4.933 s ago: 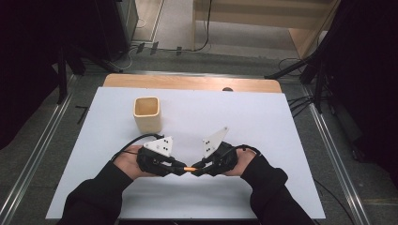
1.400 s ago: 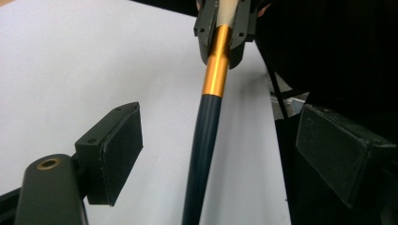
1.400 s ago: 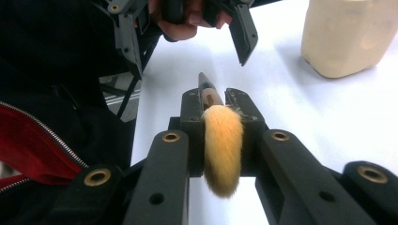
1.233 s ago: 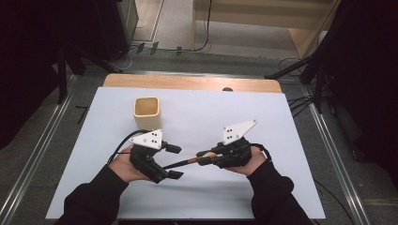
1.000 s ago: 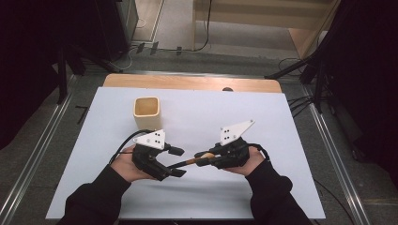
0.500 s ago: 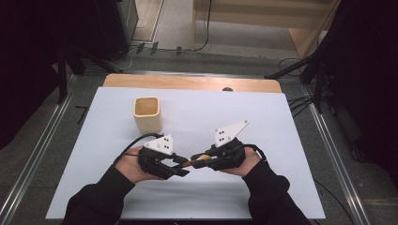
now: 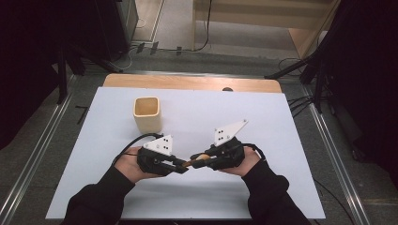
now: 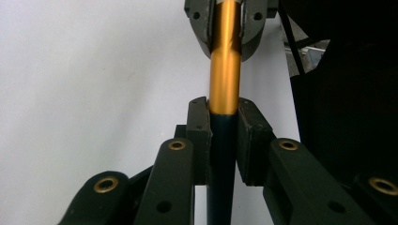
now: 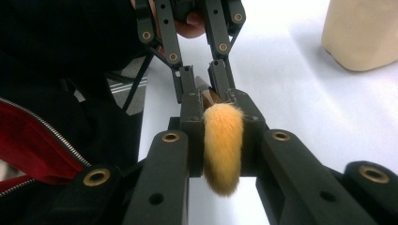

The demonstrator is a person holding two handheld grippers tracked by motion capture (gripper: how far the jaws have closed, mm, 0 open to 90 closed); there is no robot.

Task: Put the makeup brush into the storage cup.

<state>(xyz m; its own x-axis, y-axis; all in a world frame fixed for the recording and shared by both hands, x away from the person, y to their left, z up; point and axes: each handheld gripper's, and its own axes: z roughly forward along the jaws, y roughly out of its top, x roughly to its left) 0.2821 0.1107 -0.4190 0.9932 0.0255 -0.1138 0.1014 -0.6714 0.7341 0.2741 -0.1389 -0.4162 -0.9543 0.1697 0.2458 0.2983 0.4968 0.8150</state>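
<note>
A brush with a dark handle [image 8: 222, 140], a gold ferrule [image 8: 225, 70] and a yellow-orange bristle tuft [image 9: 223, 145] hangs level between my two grippers, low over the white table. My left gripper [image 8: 223, 110] has just closed its jaws and is shut on the dark handle. My right gripper [image 9: 223, 108] is shut on the bristle end and the ferrule. In the high view the left gripper [image 7: 184, 165] and the right gripper [image 7: 195, 156] meet tip to tip near the table's front, with the brush [image 7: 191, 161] between them.
A square beige cup [image 7: 148, 113] stands upright on the white sheet [image 7: 281, 122], behind and left of the hands; it also shows in the right gripper view as the cup [image 9: 361, 33]. A wooden table edge [image 7: 187, 82] runs along the back.
The left gripper's jaws stood apart around the brush handle a second ago and are now closed on it. The right gripper kept its hold and tipped slightly lower.
</note>
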